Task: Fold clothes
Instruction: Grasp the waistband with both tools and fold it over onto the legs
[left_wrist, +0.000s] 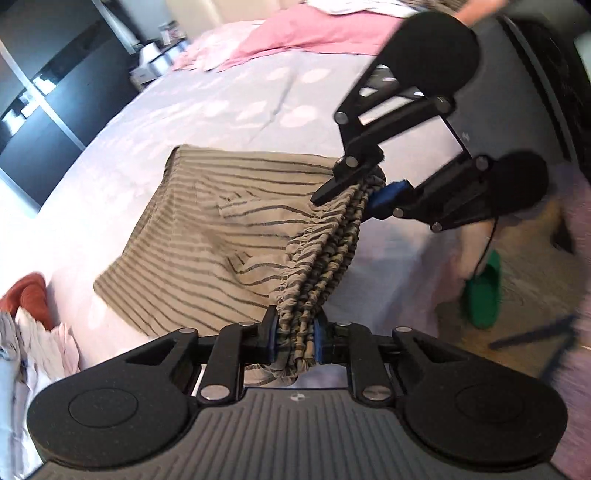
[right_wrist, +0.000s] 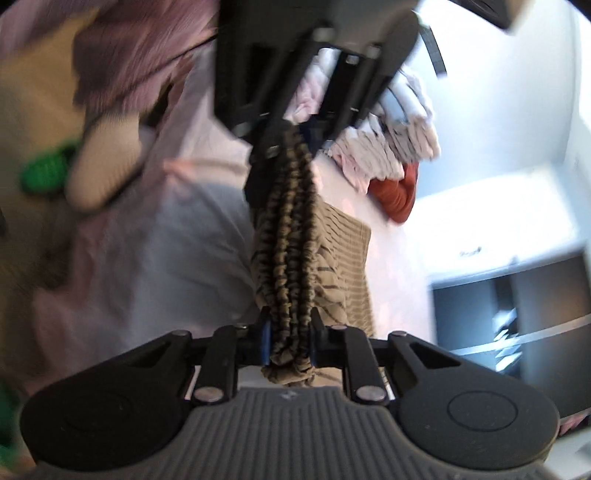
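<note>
A beige garment with dark stripes (left_wrist: 192, 236) lies partly on the bed, its bunched elastic waistband (left_wrist: 325, 251) stretched between my two grippers. My left gripper (left_wrist: 293, 338) is shut on one end of the waistband. My right gripper (left_wrist: 364, 188) is shut on the other end, farther off and a little above the bed edge. In the right wrist view the right gripper (right_wrist: 288, 343) clamps the waistband (right_wrist: 288, 251), and the left gripper (right_wrist: 291, 136) holds its far end. The rest of the garment (right_wrist: 347, 251) drapes onto the bed.
The bed (left_wrist: 236, 103) has a pale dotted cover. A pink cloth (left_wrist: 314, 33) lies at its far end. A pile of light clothes (left_wrist: 33, 339) and a rust-red item (left_wrist: 29, 295) sit at the near left. A foot in a green slipper (left_wrist: 484, 291) stands on the floor.
</note>
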